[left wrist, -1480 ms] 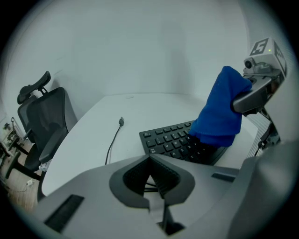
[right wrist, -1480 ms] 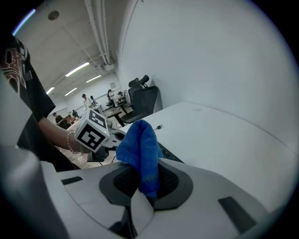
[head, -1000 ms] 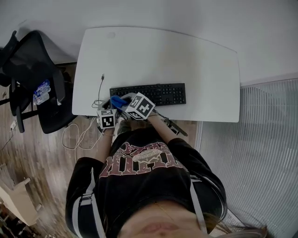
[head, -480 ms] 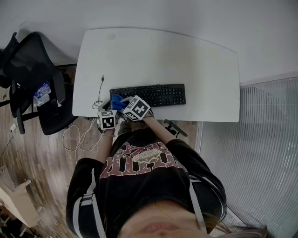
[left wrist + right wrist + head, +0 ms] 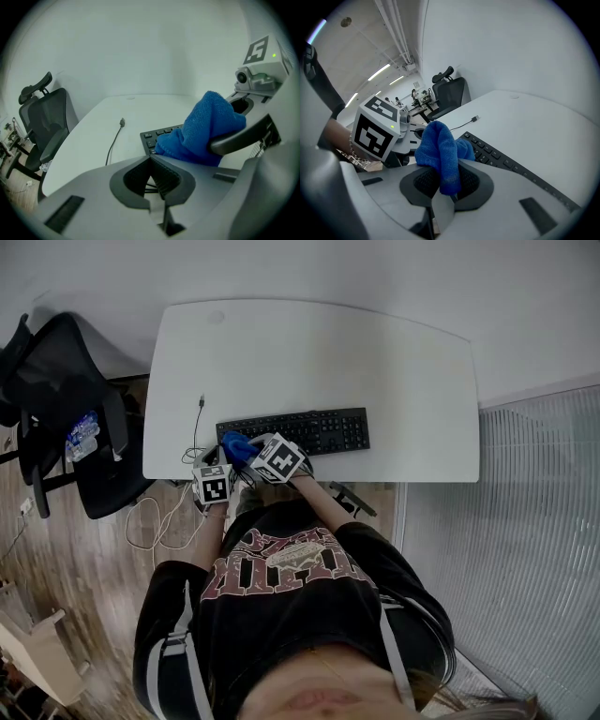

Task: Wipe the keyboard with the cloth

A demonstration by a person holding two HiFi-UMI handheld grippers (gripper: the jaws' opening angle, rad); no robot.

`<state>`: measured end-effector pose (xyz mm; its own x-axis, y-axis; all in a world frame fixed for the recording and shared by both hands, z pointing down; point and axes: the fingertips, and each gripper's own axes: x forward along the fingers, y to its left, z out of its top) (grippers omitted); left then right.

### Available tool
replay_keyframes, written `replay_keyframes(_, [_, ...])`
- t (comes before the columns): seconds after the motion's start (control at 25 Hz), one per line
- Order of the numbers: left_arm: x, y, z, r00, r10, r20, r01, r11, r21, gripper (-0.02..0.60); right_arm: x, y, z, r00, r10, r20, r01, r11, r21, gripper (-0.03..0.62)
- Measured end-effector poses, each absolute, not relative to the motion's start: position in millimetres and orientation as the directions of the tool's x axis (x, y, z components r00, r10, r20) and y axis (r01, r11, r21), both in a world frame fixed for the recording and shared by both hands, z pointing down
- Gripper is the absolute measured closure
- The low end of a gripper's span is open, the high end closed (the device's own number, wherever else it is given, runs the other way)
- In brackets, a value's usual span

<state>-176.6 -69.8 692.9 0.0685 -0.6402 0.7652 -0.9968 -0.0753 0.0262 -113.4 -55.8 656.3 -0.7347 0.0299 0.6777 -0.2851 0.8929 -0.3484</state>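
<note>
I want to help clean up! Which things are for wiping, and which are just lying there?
For the job: fluffy blue cloth, pinched in the right tongs; long black plastic keyboard.
Just lying about: thin black cable on the white desk; black office chair beside it.

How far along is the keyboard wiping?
Done: the right gripper is shut on the blue cloth. In hand: the cloth sits at the left end of the keyboard; the left gripper is shut, empty, beside it. Left: seemingly the keys stretching to the right, though the pictures cannot show which are already wiped.
</note>
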Motion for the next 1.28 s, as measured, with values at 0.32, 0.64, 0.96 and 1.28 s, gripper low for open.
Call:
replay_keyframes(0.32, [-174, -71, 691, 0.072, -0.642, 0.763, -0.996, -0.089, 0.020, 0.546, -94, -63, 660, -0.725, 0.002, 0.689, -0.326, 0.880, -0.345, 0.530])
replay_keyframes(0.64, [-174, -71, 691, 0.064, -0.640, 0.765, -0.997, -0.079, 0.016, 0.546, -77, -71, 665, -0.712, -0.032, 0.702, -0.366, 0.869, -0.332, 0.530])
replay_keyframes(0.96, [-174, -70, 692, 0.061, -0.636, 0.769, -0.997, -0.078, 0.015, 0.546, -61, -77, 667, -0.703, -0.050, 0.709, -0.395, 0.857, -0.331, 0.530])
replay_keyframes(1.28, [-174, -71, 694, 0.050, -0.634, 0.772, -0.997, -0.076, 0.003, 0.546, -40, -86, 673, -0.695, -0.075, 0.715, -0.423, 0.847, -0.323, 0.530])
